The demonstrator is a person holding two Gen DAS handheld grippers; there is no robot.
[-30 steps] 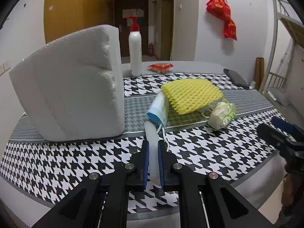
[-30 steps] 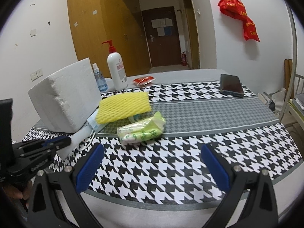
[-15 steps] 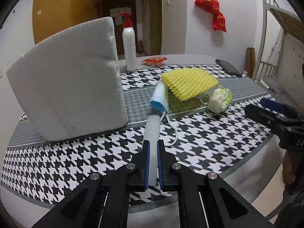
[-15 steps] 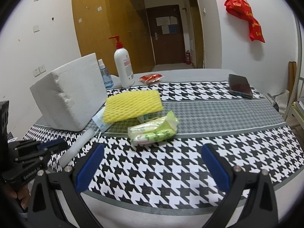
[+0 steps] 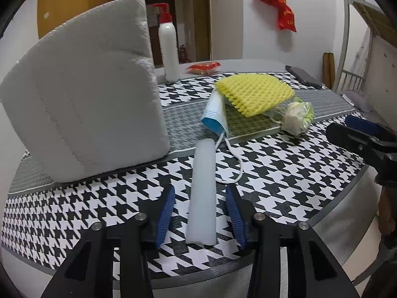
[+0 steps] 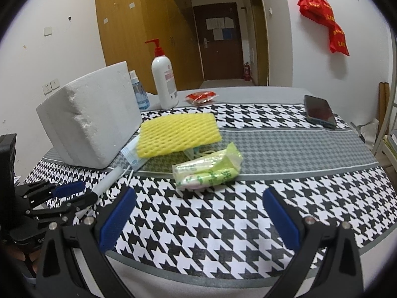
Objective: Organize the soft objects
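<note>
Between the opening left gripper (image 5: pixel 201 213) jaws — untouched — lies the white foam tube (image 5: pixel 202 191).

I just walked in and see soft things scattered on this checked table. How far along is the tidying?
Early, it seems. The left gripper is opening around a white foam tube that lies flat on the table, so that piece looks just placed. The right gripper is open and empty. The yellow foam net, the face mask, the green tissue pack and the big foam block lie loose, ungrouped.
</note>
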